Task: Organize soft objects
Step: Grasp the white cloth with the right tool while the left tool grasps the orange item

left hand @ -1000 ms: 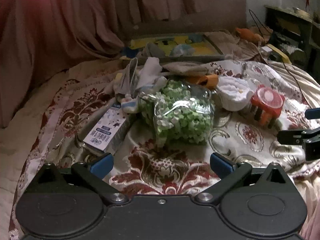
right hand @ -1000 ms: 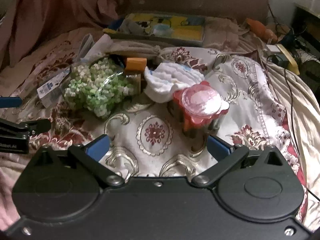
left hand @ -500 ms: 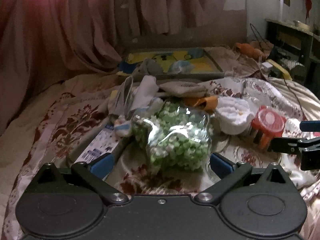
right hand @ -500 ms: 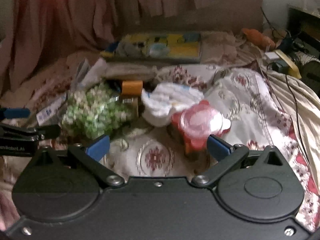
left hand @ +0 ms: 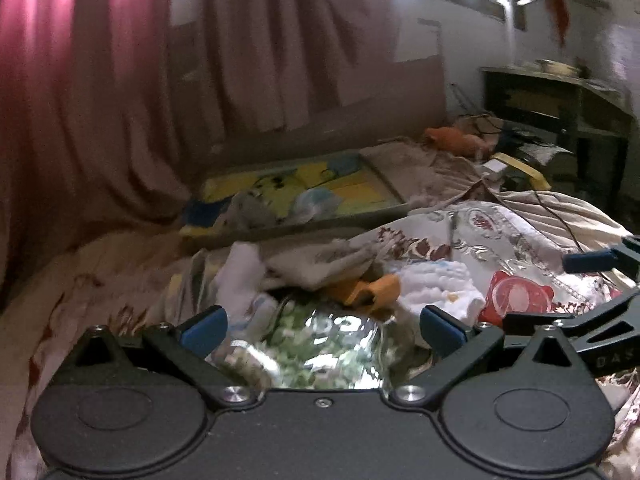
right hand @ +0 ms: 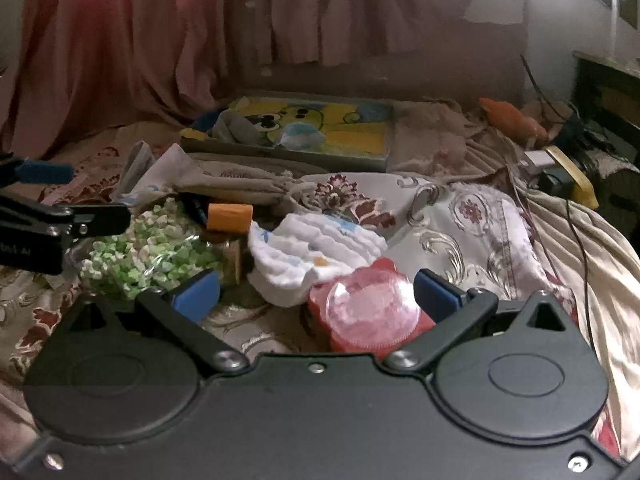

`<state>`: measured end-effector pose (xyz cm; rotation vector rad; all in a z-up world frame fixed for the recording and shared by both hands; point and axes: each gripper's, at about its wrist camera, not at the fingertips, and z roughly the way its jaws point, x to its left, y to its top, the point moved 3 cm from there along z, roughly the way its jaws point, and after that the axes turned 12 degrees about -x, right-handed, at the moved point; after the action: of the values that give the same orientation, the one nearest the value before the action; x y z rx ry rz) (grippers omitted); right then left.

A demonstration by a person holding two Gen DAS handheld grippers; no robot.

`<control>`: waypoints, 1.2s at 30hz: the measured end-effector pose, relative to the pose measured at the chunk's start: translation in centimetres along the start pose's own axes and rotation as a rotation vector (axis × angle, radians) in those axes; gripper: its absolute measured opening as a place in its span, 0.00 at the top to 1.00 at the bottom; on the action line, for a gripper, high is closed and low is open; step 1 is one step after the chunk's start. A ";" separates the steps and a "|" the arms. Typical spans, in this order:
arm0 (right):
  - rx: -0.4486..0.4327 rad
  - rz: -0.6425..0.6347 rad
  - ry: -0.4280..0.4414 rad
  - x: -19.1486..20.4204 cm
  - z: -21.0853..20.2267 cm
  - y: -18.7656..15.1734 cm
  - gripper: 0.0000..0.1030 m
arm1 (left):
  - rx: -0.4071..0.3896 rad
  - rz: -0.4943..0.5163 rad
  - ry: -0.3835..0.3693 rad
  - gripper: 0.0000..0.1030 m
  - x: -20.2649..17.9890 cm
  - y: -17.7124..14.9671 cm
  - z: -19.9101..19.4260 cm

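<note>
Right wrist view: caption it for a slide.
Open right gripper over a red-lidded container, white cloth and bag of green pieces beyond.

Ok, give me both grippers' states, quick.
Left gripper: open, holding nothing, its jaws either side of the clear bag of green and white pieces.
Right gripper: open, holding nothing, the red lidded container between its jaws.

The left gripper holds its blue-tipped fingers spread wide, with the clear bag of green and white pieces lying between them, blurred. Just ahead sit an orange roll and a white folded cloth. Ahead to the right, a red lidded container rests beside the right gripper.
</note>
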<state>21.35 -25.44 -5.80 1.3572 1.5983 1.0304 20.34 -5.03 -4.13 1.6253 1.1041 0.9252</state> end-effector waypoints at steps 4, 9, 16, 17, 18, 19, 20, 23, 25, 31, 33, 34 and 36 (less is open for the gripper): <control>-0.008 -0.003 0.010 -0.6 2.2 0.2 0.01 | 0.008 0.015 -0.043 0.01 0.0 0.3 1.6; -0.024 0.050 0.008 -2.3 4.5 0.7 0.01 | 0.032 0.033 -0.097 0.05 -0.1 0.6 4.1; -0.003 0.107 0.037 -4.5 8.3 1.5 0.06 | 0.050 0.178 -0.243 0.10 -1.9 1.5 7.0; 0.001 0.114 0.043 -4.7 8.8 1.5 0.10 | 0.066 0.211 -0.259 0.13 -2.1 1.5 7.6; 0.009 0.121 0.052 -4.8 9.5 1.5 0.11 | 0.084 0.233 -0.269 0.16 -2.2 1.5 8.1; 0.019 0.129 0.059 -4.9 10.2 1.6 0.11 | 0.108 0.252 -0.285 0.17 -2.3 1.5 8.8; 0.028 0.140 0.069 -5.1 10.8 1.7 0.12 | 0.124 0.259 -0.296 0.19 -2.3 1.5 9.1; 0.071 0.155 0.096 -5.3 12.8 1.7 0.15 | 0.182 0.280 -0.334 0.25 -2.2 1.5 10.4; 0.106 0.158 0.108 -5.2 13.9 1.4 0.17 | 0.211 0.310 -0.353 0.30 -2.2 1.4 11.0; 0.195 0.151 0.144 -5.2 17.0 0.4 0.20 | 0.261 0.364 -0.372 0.53 -2.4 1.6 12.7; 0.219 0.149 0.152 -5.2 17.8 0.1 0.20 | 0.285 0.364 -0.382 0.58 -2.4 1.8 13.2; 0.227 0.149 0.155 -5.1 18.0 0.0 0.20 | 0.298 0.364 -0.390 0.60 -2.5 1.9 13.4; 0.246 0.146 0.160 -5.0 18.6 -0.3 0.20 | 0.319 0.378 -0.400 0.66 -2.8 2.0 13.7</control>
<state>39.10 -28.68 -12.56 1.6097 1.8132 1.0778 32.58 -11.79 -6.26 2.2190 0.7002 0.6295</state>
